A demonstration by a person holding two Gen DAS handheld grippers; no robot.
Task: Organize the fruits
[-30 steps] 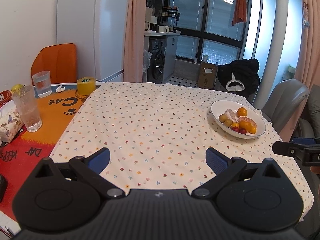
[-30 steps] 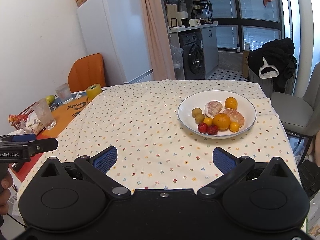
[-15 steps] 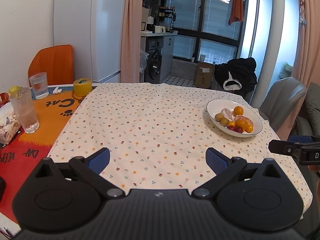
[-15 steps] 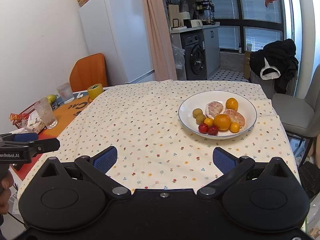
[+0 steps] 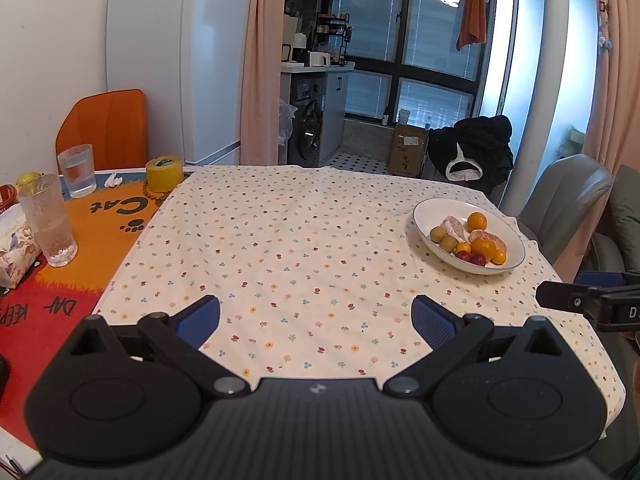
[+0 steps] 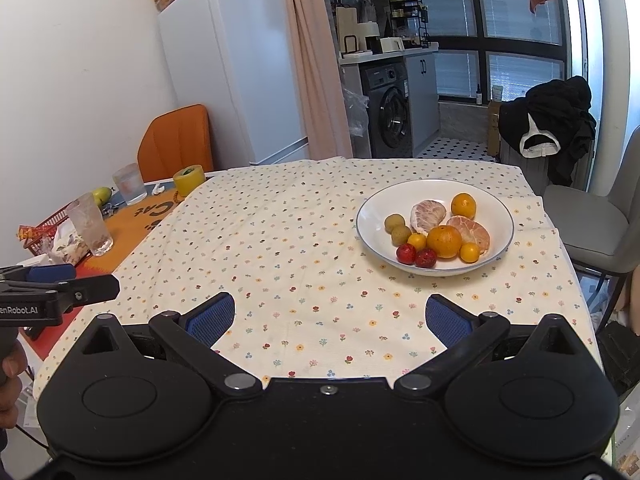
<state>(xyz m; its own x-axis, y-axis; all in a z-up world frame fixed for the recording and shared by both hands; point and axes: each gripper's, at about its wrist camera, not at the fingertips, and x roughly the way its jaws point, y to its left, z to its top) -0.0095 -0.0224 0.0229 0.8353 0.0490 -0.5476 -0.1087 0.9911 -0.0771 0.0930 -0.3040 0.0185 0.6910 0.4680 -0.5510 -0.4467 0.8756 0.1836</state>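
A white bowl (image 6: 496,204) stands on the flowered tablecloth, at the right in the left wrist view (image 5: 428,210). It holds oranges (image 6: 444,241), peeled citrus (image 6: 428,213), two red fruits (image 6: 416,256) and small green fruits (image 6: 396,229). My right gripper (image 6: 330,318) hovers open over the cloth, well short of the bowl, nothing between its fingers. My left gripper (image 5: 316,320) is open too, over the table's middle front. A green-yellow fruit (image 6: 101,194) lies by the glasses at far left.
On the orange mat at left stand two glasses (image 5: 48,220), a yellow tape roll (image 5: 164,173) and a tissue pack (image 5: 14,248). A red basket (image 6: 44,226) sits at the left edge. A grey chair (image 6: 600,224) stands right of the table, an orange chair (image 5: 102,128) behind.
Both views have risen and tilted up slightly, so the table and bowl sit a little lower and farther. Both grippers stay open; no fruit has moved.
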